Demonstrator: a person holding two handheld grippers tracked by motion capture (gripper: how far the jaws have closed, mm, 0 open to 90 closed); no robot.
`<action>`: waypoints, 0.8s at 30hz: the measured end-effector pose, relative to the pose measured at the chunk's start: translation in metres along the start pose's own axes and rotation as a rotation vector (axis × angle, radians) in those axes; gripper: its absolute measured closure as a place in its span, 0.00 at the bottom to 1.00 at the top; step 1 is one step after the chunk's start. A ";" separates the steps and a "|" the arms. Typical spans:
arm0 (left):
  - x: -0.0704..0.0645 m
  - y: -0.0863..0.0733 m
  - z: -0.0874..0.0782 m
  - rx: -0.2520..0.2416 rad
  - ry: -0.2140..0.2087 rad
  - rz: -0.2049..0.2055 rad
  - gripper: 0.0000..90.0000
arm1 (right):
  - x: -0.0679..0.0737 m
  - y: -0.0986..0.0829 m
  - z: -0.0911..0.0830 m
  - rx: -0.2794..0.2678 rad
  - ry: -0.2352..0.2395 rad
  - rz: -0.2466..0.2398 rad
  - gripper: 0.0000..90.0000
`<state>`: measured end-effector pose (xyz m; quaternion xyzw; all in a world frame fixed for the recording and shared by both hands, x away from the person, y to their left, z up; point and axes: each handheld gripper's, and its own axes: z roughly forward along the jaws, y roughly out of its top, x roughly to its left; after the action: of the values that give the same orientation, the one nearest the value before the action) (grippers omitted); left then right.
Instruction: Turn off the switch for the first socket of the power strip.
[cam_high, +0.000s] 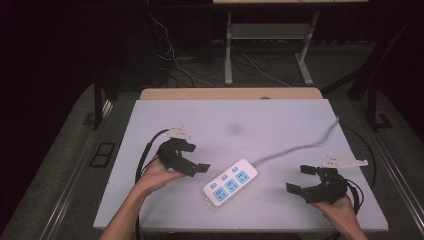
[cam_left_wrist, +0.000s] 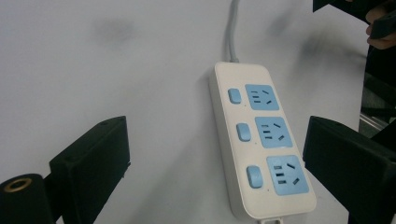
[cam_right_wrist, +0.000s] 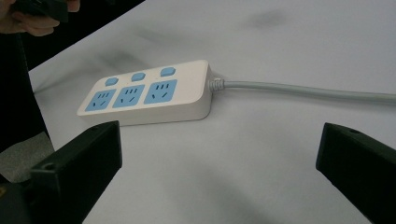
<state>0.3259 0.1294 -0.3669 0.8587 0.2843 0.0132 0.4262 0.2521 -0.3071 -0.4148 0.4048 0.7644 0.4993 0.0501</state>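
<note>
Left of the power strip (cam_high: 230, 181), my left tongs (cam_high: 192, 157) hover spread wide and empty, probably poised to reach it. The strip lies flat on the table (cam_high: 280, 120), sockets up, its cord (cam_high: 300, 147) trailing away. Right of it, my right tongs (cam_high: 303, 179) likewise gape empty.
</note>
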 end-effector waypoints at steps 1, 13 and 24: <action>0.000 -0.002 -0.001 -0.004 0.004 -0.004 0.05 | 0.000 0.000 0.000 0.000 0.000 0.000 0.00; -0.002 -0.033 -0.016 -0.056 0.044 -0.062 0.00 | 0.000 0.000 0.002 0.004 -0.001 0.000 0.00; -0.010 -0.065 -0.025 -0.130 0.075 -0.086 0.00 | 0.001 -0.001 0.004 0.012 0.002 -0.001 0.00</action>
<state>0.2802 0.1729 -0.3970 0.8150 0.3353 0.0453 0.4704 0.2528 -0.3040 -0.4168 0.4041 0.7677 0.4951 0.0474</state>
